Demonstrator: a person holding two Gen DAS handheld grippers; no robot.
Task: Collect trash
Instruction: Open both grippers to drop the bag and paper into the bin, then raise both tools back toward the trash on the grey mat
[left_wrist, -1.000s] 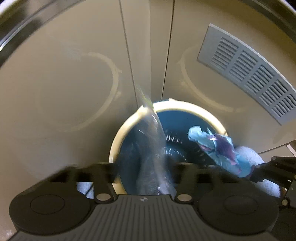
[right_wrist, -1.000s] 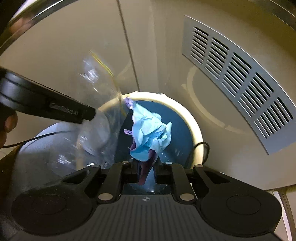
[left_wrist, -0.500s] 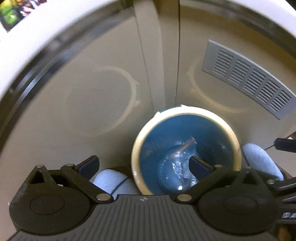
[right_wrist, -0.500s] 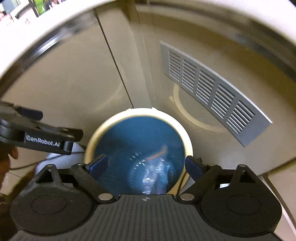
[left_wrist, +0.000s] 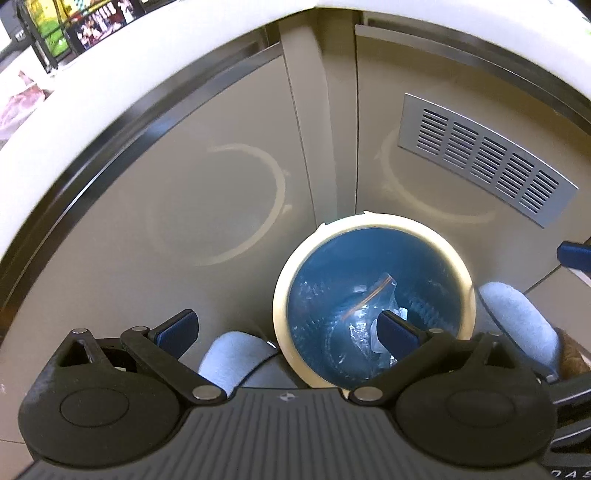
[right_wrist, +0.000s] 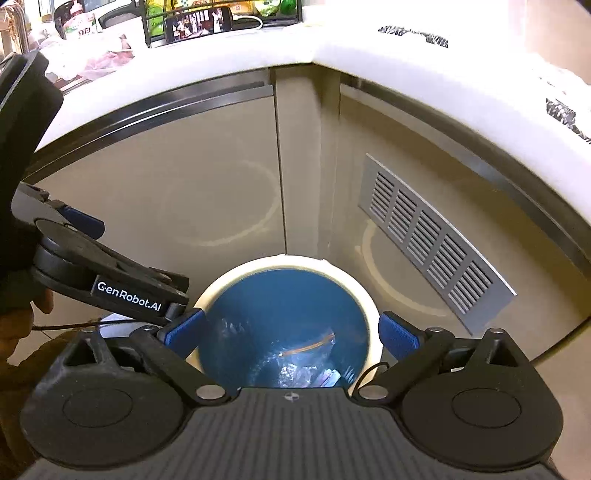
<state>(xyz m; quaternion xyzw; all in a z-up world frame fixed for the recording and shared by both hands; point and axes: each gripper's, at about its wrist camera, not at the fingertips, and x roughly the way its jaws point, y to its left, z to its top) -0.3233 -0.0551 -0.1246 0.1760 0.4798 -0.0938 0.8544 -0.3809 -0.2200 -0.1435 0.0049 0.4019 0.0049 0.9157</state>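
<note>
A round bin with a cream rim and blue inside stands on the floor in a cabinet corner. A clear plastic bag with an orange strip lies at its bottom, with crumpled paper beside it in the right wrist view. My left gripper is open and empty above the bin's left edge; it also shows in the right wrist view. My right gripper is open and empty above the bin.
Beige cabinet doors meet in a corner behind the bin. A grey vent grille is on the right door. A white countertop with clutter runs above. Light blue slippers flank the bin.
Both grippers opened and let go of the plastic bag and the blue paper, which now lie in the bin. Both grippers have risen away from it.
</note>
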